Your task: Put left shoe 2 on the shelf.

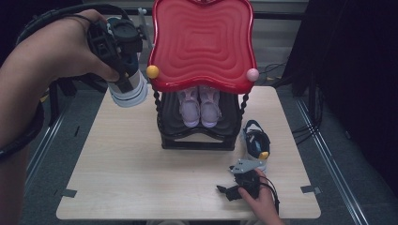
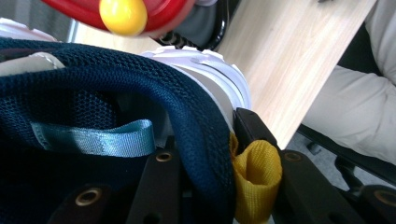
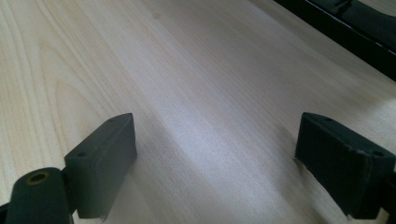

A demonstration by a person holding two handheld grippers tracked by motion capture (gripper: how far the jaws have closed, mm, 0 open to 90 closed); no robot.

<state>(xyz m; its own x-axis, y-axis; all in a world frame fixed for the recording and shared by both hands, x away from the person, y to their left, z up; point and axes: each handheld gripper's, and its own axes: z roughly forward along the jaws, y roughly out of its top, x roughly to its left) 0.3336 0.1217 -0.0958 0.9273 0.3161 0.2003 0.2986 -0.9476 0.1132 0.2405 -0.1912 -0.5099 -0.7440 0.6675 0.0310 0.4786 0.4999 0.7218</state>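
A navy mesh shoe with a white sole hangs in the air at the upper left, beside the shoe rack's red top shelf. My left gripper is shut on its collar. In the left gripper view the black jaws clamp the navy collar next to the yellow heel tab. The matching navy shoe stands on the table right of the rack. Just in front of it my right gripper rests low over the table; in the right gripper view its jaws stand wide open over bare wood.
The rack's black lower shelf holds a pair of pink shoes. A yellow knob and a pink knob cap its twisted posts. The light wooden table has free room at the front left. A person's sleeve is beyond the table edge.
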